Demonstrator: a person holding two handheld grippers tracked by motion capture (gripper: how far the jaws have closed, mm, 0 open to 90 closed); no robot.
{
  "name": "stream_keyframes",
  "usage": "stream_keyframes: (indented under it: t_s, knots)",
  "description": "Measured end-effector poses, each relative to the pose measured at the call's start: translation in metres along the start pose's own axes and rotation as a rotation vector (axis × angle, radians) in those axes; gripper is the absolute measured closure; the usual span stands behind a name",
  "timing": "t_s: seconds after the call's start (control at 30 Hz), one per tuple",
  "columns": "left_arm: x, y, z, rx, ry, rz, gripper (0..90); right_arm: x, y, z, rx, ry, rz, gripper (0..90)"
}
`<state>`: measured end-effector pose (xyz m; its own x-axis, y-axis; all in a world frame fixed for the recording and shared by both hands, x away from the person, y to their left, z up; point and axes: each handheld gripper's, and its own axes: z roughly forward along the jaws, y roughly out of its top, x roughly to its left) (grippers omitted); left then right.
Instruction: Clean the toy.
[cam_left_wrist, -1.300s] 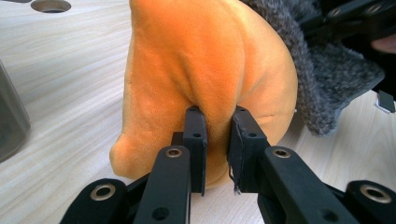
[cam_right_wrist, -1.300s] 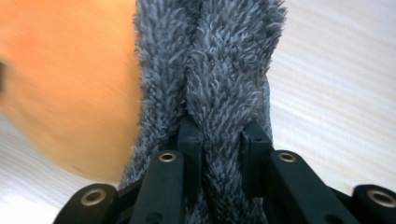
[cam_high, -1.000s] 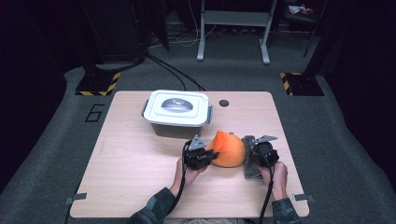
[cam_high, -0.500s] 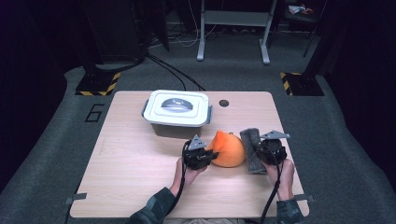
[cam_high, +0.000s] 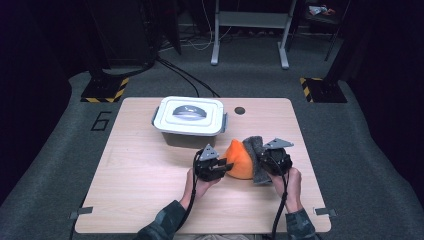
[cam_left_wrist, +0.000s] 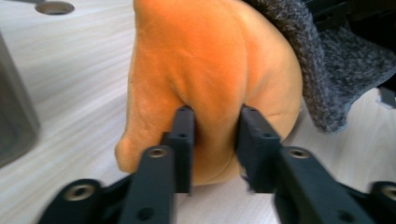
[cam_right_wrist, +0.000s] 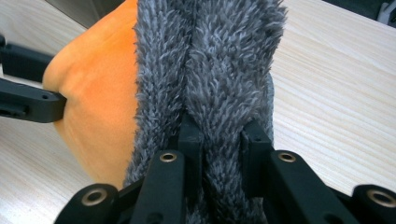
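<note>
- We saw a wooden table (cam_high: 140, 170) from above, with a person's two hands entering from the near edge.
- An orange cloth (cam_high: 239, 160) sat bunched near the middle right of the table, with a grey fuzzy cloth (cam_high: 256, 150) touching its right side.
- The left gripper (cam_high: 220, 167) met the orange cloth from the left; its jaws had just been opening, with a fold of orange fabric between them (cam_left_wrist: 215, 93).
- The right gripper (cam_high: 265, 160) was clamped tightly on a fold of the grey cloth (cam_right_wrist: 210, 93).
- A white lidded bin (cam_high: 190, 120) stood just beyond the cloths, to the left.
</note>
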<state>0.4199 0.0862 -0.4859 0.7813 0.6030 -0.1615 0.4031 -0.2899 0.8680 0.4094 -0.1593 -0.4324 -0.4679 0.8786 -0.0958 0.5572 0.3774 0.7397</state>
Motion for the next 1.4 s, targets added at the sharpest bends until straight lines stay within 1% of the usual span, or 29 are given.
stream_keyframes:
  t_s: [0.03, 0.07, 0.1, 0.2, 0.23, 0.27, 0.3, 0.4, 0.43, 0.47, 0.5, 0.53, 0.6, 0.67, 0.7, 0.77, 0.83, 0.9, 0.93, 0.97, 1.0, 1.03, 1.07, 1.1, 1.13, 1.17, 1.2, 1.27, 1.4]
  knots:
    - [0.000, 0.000, -0.001, 0.005, 0.014, 0.028, 54.7, -0.001, -0.001, 0.001, 0.003, -0.003, -0.004, 74.8]
    - [0.000, 0.000, -0.001, 0.005, 0.014, 0.028, 51.7, -0.001, -0.001, 0.001, 0.003, -0.003, -0.004, 74.8]
    - [0.002, -0.001, 0.000, 0.020, 0.013, 0.053, 48.2, -0.002, -0.001, 0.001, 0.006, -0.002, 0.005, 74.8]
    - [0.003, -0.002, 0.004, 0.038, 0.003, 0.081, 44.8, -0.004, -0.002, 0.002, -0.001, 0.000, -0.005, 74.8]
    - [0.003, -0.002, 0.004, 0.038, 0.003, 0.081, 45.8, -0.004, -0.002, 0.002, -0.001, -0.003, 0.000, 74.8]
    - [0.001, -0.002, 0.007, 0.047, 0.011, 0.110, 49.6, -0.004, -0.002, 0.002, -0.001, -0.006, 0.004, 74.8]
    - [0.000, -0.002, 0.008, 0.050, 0.013, 0.123, 53.7, -0.004, -0.002, 0.003, -0.003, -0.007, 0.002, 74.8]
    - [-0.001, -0.002, 0.009, 0.047, 0.009, 0.121, 69.6, -0.004, -0.002, 0.003, -0.002, -0.007, 0.000, 74.8]
    - [-0.002, -0.003, 0.010, 0.047, 0.007, 0.114, 69.6, -0.005, -0.003, 0.004, -0.005, -0.009, -0.001, 74.8]
    - [-0.001, -0.003, 0.009, 0.042, 0.003, 0.094, 76.8, -0.006, -0.003, 0.003, -0.012, -0.008, 0.000, 74.8]
    - [-0.002, -0.003, 0.008, 0.030, 0.009, 0.086, 78.1, -0.006, -0.003, 0.002, -0.013, -0.008, 0.005, 74.8]
    - [-0.001, -0.003, 0.008, 0.029, 0.007, 0.083, 79.1, -0.007, -0.003, 0.001, -0.014, -0.011, 0.008, 74.8]
    - [-0.002, -0.003, 0.006, 0.008, 0.006, 0.052, 80.4, -0.008, -0.001, -0.002, -0.022, -0.016, 0.012, 74.8]
    - [-0.002, -0.003, 0.005, -0.002, 0.005, 0.044, 81.1, -0.008, 0.000, -0.006, -0.031, -0.025, 0.009, 74.8]
    - [-0.004, -0.003, 0.004, -0.015, 0.003, 0.024, 81.4, -0.008, 0.003, -0.014, -0.046, -0.031, 0.004, 74.8]
    - [-0.006, -0.003, 0.003, -0.026, -0.003, -0.002, 81.6, -0.008, 0.006, -0.022, -0.065, -0.039, -0.004, 74.8]
    - [-0.009, -0.002, 0.003, -0.027, 0.003, -0.011, 81.6, -0.006, 0.012, -0.031, -0.082, -0.031, -0.021, 74.8]
    - [-0.012, -0.001, 0.001, -0.030, -0.001, -0.036, 81.6, 0.000, 0.017, -0.036, -0.094, -0.015, -0.037, 74.7]
    - [-0.014, -0.001, 0.001, -0.026, 0.001, -0.039, 81.5, 0.004, 0.020, -0.036, -0.097, -0.002, -0.037, 74.7]
    - [-0.015, -0.002, 0.001, -0.021, 0.001, -0.040, 81.5, 0.007, 0.022, -0.036, -0.099, 0.015, -0.055, 74.6]
    - [-0.015, -0.002, 0.001, -0.021, 0.001, -0.040, 81.3, 0.013, 0.024, -0.032, -0.083, 0.032, -0.068, 74.6]
    - [-0.017, -0.003, 0.001, -0.019, -0.008, -0.051, 81.3, 0.013, 0.024, -0.032, -0.083, 0.032, -0.068, 74.6]
    - [-0.019, -0.004, 0.001, -0.012, -0.006, -0.048, 81.1, 0.022, 0.026, -0.022, -0.056, 0.050, -0.083, 74.5]
    - [-0.021, -0.004, 0.002, -0.009, -0.003, -0.044, 80.9, 0.026, 0.026, -0.016, -0.030, 0.057, -0.090, 74.5]
    - [-0.021, -0.004, 0.002, -0.009, -0.003, -0.044, 80.6, 0.026, 0.026, -0.016, -0.030, 0.057, -0.090, 74.5]
    - [-0.021, -0.007, 0.003, 0.008, -0.001, -0.036, 80.4, 0.032, 0.023, -0.006, -0.017, 0.030, -0.103, 74.6]
    - [-0.020, -0.008, 0.003, 0.009, -0.002, -0.034, 80.2, 0.032, 0.023, -0.004, -0.013, 0.030, -0.111, 74.6]
    - [-0.019, -0.009, 0.003, 0.008, -0.002, -0.031, 79.8, 0.030, 0.022, -0.002, -0.017, 0.042, -0.100, 74.6]
    - [-0.017, -0.010, 0.004, 0.004, -0.012, -0.032, 79.5, 0.029, 0.020, -0.003, -0.014, 0.035, -0.092, 74.7]
